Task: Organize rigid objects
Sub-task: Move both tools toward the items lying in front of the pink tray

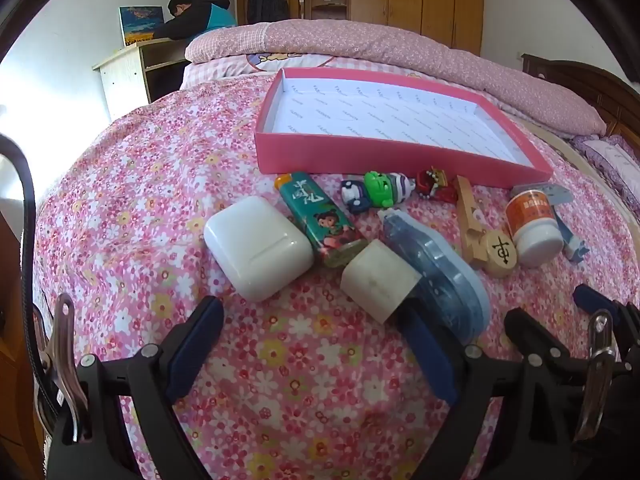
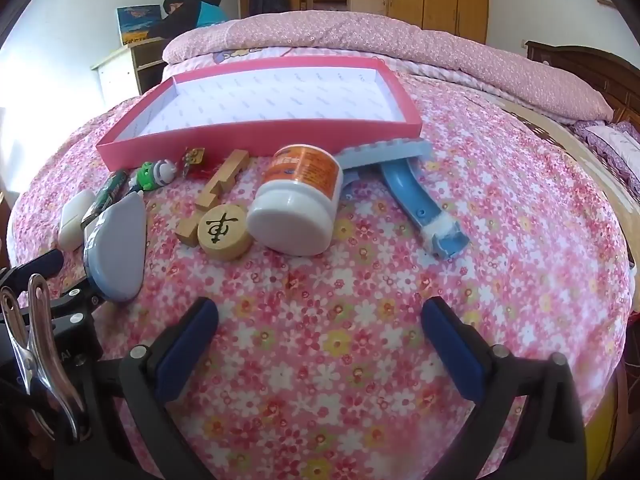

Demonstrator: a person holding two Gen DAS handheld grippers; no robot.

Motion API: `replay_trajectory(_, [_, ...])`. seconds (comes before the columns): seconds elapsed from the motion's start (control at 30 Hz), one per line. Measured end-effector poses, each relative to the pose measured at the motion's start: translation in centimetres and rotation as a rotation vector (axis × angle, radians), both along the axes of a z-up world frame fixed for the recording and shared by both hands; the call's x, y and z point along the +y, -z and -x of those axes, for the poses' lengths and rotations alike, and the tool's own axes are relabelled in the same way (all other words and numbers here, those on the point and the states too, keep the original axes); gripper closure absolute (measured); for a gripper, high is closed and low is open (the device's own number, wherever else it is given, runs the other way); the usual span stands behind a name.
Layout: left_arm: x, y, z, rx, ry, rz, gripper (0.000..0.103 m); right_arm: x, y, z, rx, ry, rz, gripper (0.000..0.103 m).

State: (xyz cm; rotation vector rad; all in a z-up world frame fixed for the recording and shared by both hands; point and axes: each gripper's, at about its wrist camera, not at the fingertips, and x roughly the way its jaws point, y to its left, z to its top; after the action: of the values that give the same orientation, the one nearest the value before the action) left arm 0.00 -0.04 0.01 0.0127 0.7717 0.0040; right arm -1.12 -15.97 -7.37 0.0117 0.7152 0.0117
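Bed with pink floral quilt (image 2: 320,300) carries everything. Landmark: shallow pink box (image 1: 360,160), open top, white printed lining, lying flat on the quilt. All small items sit in a loose row along the box's near wall. From its left end: white earbud case (image 1: 256,246); green lighter (image 1: 320,220) just beside it; white cube (image 1: 378,278) touching the lighter's near end; blue correction-tape dispenser (image 1: 436,272) against the cube. Closer to the box wall: small toy figures, blue-white (image 1: 354,196), green (image 1: 384,188), red (image 1: 434,184). Toward the box's right end: wooden piece (image 2: 220,188), round wooden chess disc (image 2: 224,230) touching it, white orange-labelled bottle (image 2: 298,204) on its side, blue plastic parts (image 2: 408,184). Folded pink duvet (image 1: 380,46) lies beyond the box.
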Motion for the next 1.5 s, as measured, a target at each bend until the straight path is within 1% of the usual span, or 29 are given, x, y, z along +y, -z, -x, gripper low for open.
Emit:
replay_trajectory(0.27, [0.1, -0.1, 0.0, 0.002, 0.003, 0.017, 0.011, 0.0, -0.2, -0.2, 0.012, -0.001, -0.002, 0.0])
replay_trajectory(0.5, [0.5, -0.6, 1.1, 0.012, 0.025, 0.046, 0.011, -0.3, 0.1, 0.9, 0.014, -0.013, -0.007, 0.0])
replay_trajectory(0.73, [0.3, -0.5, 1.3, 0.026, 0.043, 0.025, 0.011, 0.3, 0.0, 1.8, -0.005, -0.023, 0.001, 0.0])
replay_trajectory(0.93, [1.6, -1.1, 1.3, 0.044, 0.079, 0.072, 0.017, 0.1, -0.2, 1.9, 0.012, -0.065, 0.0, 0.0])
replay_trajectory(1.07, [2.2, -1.9, 1.3, 0.018, 0.072, 0.07, 0.019, -0.3, -0.2, 2.6, 0.009, -0.075, -0.012, 0.0])
replay_trajectory(1.3, [2.2, -2.9, 0.0, -0.001, 0.106, 0.058, 0.019, -0.6, -0.6, 2.8, 0.012, -0.083, -0.024, 0.0])
replay_trajectory(1.37, [2.1, -3.1, -0.4, -0.007, 0.119, 0.051, 0.019, -0.6, -0.7, 2.9, 0.015, -0.085, -0.026, 0.001])
replay_trajectory(1.5, [2.1, -3.4, -0.8, -0.012, 0.129, 0.045, 0.019, -1.0, -1.2, 3.3, 0.026, -0.105, -0.036, 0.007])
